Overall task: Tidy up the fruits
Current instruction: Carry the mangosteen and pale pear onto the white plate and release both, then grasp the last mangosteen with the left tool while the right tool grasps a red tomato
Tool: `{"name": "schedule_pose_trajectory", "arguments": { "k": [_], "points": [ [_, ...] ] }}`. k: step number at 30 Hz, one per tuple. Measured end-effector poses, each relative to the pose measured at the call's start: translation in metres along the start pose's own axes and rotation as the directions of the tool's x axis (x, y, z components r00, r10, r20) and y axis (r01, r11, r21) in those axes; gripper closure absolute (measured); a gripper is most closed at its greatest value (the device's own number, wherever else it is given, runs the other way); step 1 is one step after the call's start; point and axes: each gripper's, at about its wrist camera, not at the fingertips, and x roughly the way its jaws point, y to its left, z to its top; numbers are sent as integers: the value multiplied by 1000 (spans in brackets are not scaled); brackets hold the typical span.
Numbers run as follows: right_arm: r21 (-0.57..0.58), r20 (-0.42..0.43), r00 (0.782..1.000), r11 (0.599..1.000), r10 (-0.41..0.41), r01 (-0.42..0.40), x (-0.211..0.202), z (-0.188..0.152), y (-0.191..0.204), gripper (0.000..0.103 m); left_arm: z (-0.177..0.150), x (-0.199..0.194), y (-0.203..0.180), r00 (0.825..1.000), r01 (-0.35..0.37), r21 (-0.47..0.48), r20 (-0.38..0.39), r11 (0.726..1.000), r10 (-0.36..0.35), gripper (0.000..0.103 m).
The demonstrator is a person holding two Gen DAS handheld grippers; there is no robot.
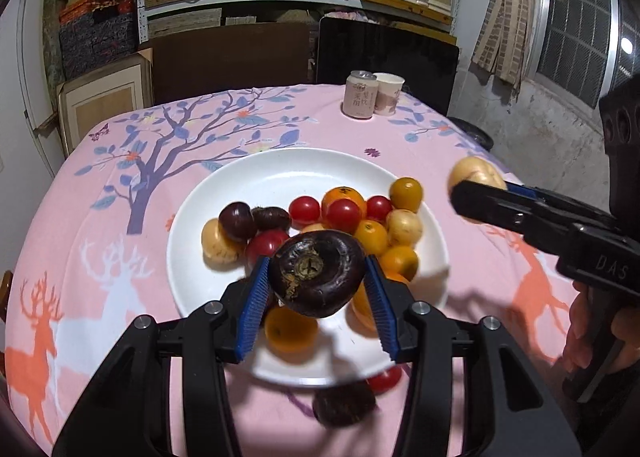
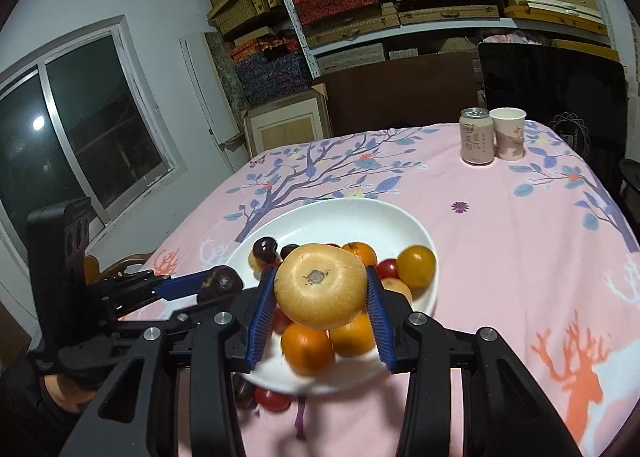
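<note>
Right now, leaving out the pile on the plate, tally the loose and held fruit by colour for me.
Dark purple-brown fruit: 2, one in the left gripper, one on the tablecloth by the plate.
Pale yellow fruit: 1, in the right gripper.
Red tomato: 1, on the tablecloth by the plate's rim.
Total: 4

Free room and obstacles. The white plate (image 1: pixel 280 173) is bare across its far half; fruit crowds its near half. Open tablecloth (image 2: pixel 500 241) lies to the right of the plate. A can (image 2: pixel 475 136) and a paper cup (image 2: pixel 508 133), touching, block the far edge.
</note>
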Motion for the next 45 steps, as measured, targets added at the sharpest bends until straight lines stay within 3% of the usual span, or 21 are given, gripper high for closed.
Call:
{"name": "schedule_pose_trajectory", "arguments": {
  "k": [7,8,9,11,12,18,23,29,31,33,34,37,38,45],
  "points": [
    [-6,-33,999,1000,-16,16,44,10,-2,59,13,39,17,999,-5,-37,-46,999,4,56],
    [-10,-43,999,1000,-9,8,50,11,-3,59,13,41,19,999,-6,-41,-47,999,4,51],
    [-16,-59,998,1000,-2,1,55,11,-3,58,14,42,20,999,-8,-45,-48,999,6,37],
    [-12,-42,999,1000,-13,12,54,9,-5,43,14,40,23,999,-13,-63,-37,998,10,15],
    [-9,-28,1000,1000,-11,11,51,9,-5,36,13,36,23,1000,-12,-66,-27,998,10,13],
    [37,39,999,999,23,-24,2,-5,-11,36,-12,1,14,1000,13,-11,-3,1000,-13,13],
    [84,101,994,995,43,-52,-42,-36,-16,35,-65,-22,-13,999,28,128,-38,991,-23,13],
    [152,90,996,988,18,-31,-49,-72,-34,34,-99,-7,-33,993,-56,202,-94,978,76,13],
    [141,88,996,990,18,-30,-49,-75,-34,34,-99,1,-26,990,-65,172,-110,983,84,19],
    [118,72,997,993,10,-18,-46,-78,-32,34,-97,10,-16,988,-34,121,-145,992,51,43],
    [113,63,998,993,13,-20,-44,-79,-31,34,-95,13,-11,987,-1,88,-160,996,15,44],
    [80,19,999,996,33,-35,-34,-81,-24,34,-94,13,-8,990,13,65,-143,998,-4,56],
    [69,1,999,997,40,-40,-32,-83,-20,34,-94,11,-7,990,40,52,-136,998,-33,66],
    [-87,-138,988,992,76,-89,-10,-97,25,34,-99,-17,12,998,29,-30,-54,999,-31,66]
  ]
}}
